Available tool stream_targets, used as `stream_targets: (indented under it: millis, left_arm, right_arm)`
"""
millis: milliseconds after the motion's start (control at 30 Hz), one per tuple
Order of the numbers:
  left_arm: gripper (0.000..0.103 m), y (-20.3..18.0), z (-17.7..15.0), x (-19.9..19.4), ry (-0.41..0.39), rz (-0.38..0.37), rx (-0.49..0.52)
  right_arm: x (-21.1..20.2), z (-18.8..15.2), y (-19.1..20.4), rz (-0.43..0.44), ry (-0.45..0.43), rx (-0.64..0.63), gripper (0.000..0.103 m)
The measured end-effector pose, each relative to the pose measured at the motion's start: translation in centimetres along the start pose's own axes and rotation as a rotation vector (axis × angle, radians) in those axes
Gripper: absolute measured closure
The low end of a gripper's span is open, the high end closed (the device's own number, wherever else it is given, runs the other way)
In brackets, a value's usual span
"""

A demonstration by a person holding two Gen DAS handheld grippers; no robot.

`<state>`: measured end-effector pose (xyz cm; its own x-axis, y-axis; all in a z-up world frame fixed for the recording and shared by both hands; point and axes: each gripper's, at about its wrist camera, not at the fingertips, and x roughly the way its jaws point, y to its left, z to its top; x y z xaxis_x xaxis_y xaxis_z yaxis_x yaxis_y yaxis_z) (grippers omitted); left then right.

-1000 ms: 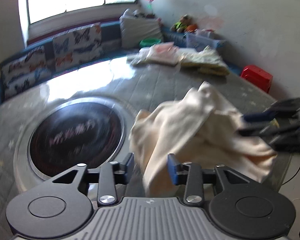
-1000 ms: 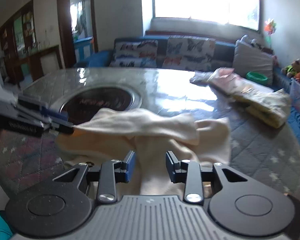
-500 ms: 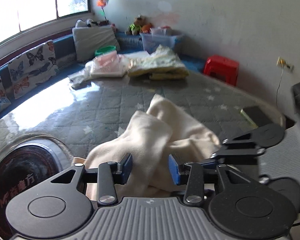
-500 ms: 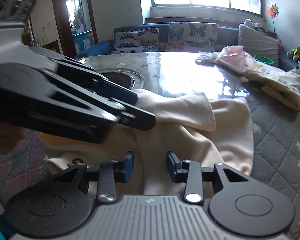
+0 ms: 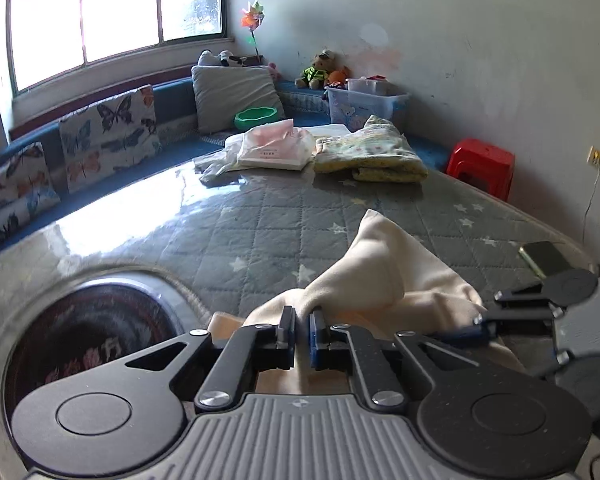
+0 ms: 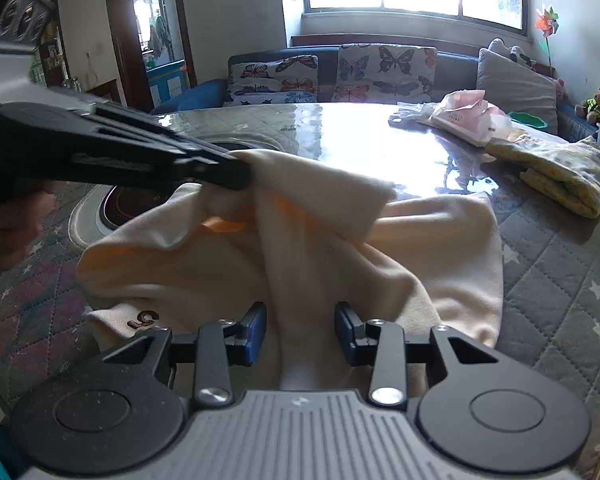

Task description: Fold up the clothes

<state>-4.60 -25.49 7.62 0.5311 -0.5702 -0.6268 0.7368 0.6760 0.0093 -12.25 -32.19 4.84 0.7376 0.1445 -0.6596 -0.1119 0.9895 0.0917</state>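
A cream garment (image 5: 384, 268) lies bunched on the grey quilted table (image 5: 268, 224). My left gripper (image 5: 302, 326) is shut on a fold of it and lifts that fold off the table. In the right wrist view the same garment (image 6: 324, 248) rises toward the left gripper (image 6: 236, 172), which pinches its upper edge. My right gripper (image 6: 300, 326) is open, its blue pads either side of a hanging fold of the cloth without closing on it. The right gripper also shows at the right of the left wrist view (image 5: 472, 330).
A round dark inset (image 5: 84, 332) sits in the table at left. A pink-white packet (image 5: 276, 148) and a folded yellow cloth (image 5: 372, 156) lie at the far side. A phone (image 5: 544, 256) lies near the right edge. A red stool (image 5: 482, 164) and a cushioned bench (image 5: 100, 136) stand beyond.
My left gripper has closed on the cream garment and lifted a fold of it. The right gripper has stayed open and moved in close under the hanging cloth.
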Motion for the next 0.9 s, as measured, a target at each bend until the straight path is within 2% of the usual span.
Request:
stream_targets:
  millis: [133,333,467,533,633,767,833,900]
  left_arm:
    - [0.096,0.8,-1.6,-1.6,0.016,0.002,-0.005]
    - [0.095,0.0,-3.9,-4.2,0.034,-0.104,0.079]
    - [0.093,1.8,-2.4,-5.8,-0.033,-0.139,0.02]
    - [0.093,2.9,-1.1,-5.8,-0.065,-0.099,0.003]
    - [0.093,4.7,0.7,-3.9,-0.059,-0.02,-0.033]
    - [0.09,6.9,1.9,0.8,0.042,0.025,-0.067]
    - [0.082,7.4,1.9,2.8,0.085,0.025,-0.057]
    - [0.08,7.5,1.5,4.6,0.12,0.032,-0.05]
  right_arm:
    - [-0.6,0.2,-0.6,-0.023,-0.02,0.013,0.065]
    - [-1.2,1.1,-1.6,-0.052,-0.047,0.024,0.065]
    - [-1.8,1.7,-2.9,-0.053,-0.059,0.062,0.065]
    - [-1.9,1.9,-3.6,-0.08,-0.064,0.066,0.065]
    - [-1.6,2.2,-4.7,-0.109,-0.068,0.084,0.065]
    - [-1.1,2.4,-6.0,-0.123,-0.064,0.126,0.065]
    - [-1.0,2.2,-6.3,-0.125,-0.058,0.139,0.065]
    - [-1.1,1.9,-6.2,-0.115,-0.046,0.138,0.064]
